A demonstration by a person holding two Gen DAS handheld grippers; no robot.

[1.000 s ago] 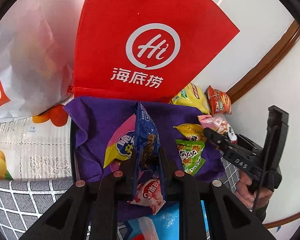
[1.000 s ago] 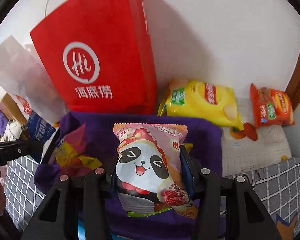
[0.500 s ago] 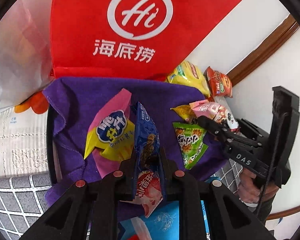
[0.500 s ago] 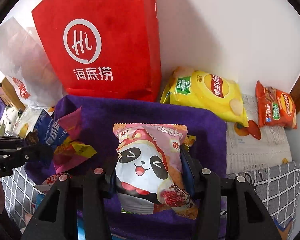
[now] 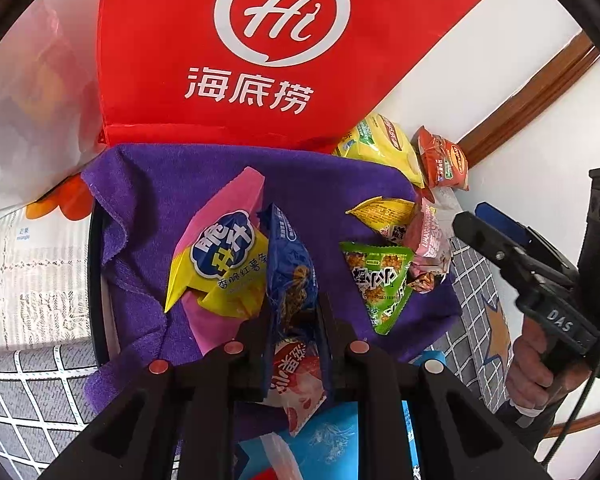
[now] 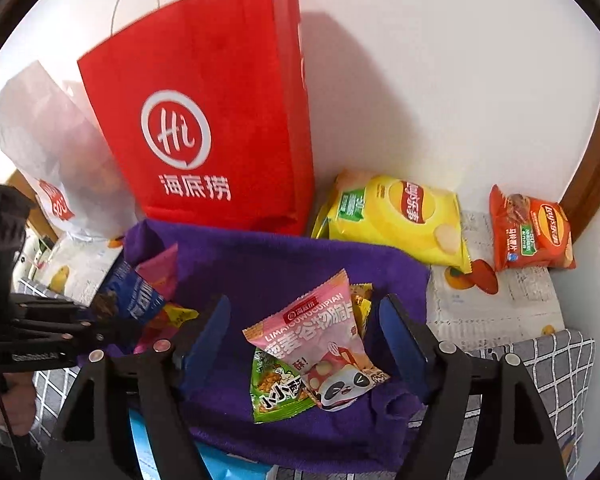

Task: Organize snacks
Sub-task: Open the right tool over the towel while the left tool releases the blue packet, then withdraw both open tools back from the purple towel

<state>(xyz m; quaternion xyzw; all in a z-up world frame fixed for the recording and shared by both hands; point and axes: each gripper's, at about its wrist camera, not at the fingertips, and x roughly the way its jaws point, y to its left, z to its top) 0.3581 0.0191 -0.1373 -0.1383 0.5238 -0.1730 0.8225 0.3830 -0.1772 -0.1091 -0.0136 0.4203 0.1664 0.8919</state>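
Left jaws of mine, the left gripper [image 5: 294,320], are clamped tight on a blue packet [image 5: 290,264], low and central in the left view; the right gripper [image 6: 306,344] has just been opening, and its jaws now stand wide and clear of the panda packet [image 6: 320,344], which lies loose between them on the purple cloth [image 6: 268,256], low centre of the right view.

Largest first: the red bag [image 6: 216,120], upper left, reads "Hi" in a white ring above three Chinese characters. I judge it stiff paper that would tip if nudged.

Next, the yellow Lay's bag [image 6: 396,216], right of centre, looks puffed with air, light and crushable; I would take it by a sealed edge.

An orange Lay's bag [image 6: 530,234] at far right is smaller but looks the same sort.

My panda packet reads "LIMAICUWUCUIPIAN"; its film looks slick, so I would pinch the crimped seam.

Beneath it a green packet [image 6: 278,392] carries Chinese print I cannot read.

The blue packet feels like thin, soft film, judging by how it creases in my grip.
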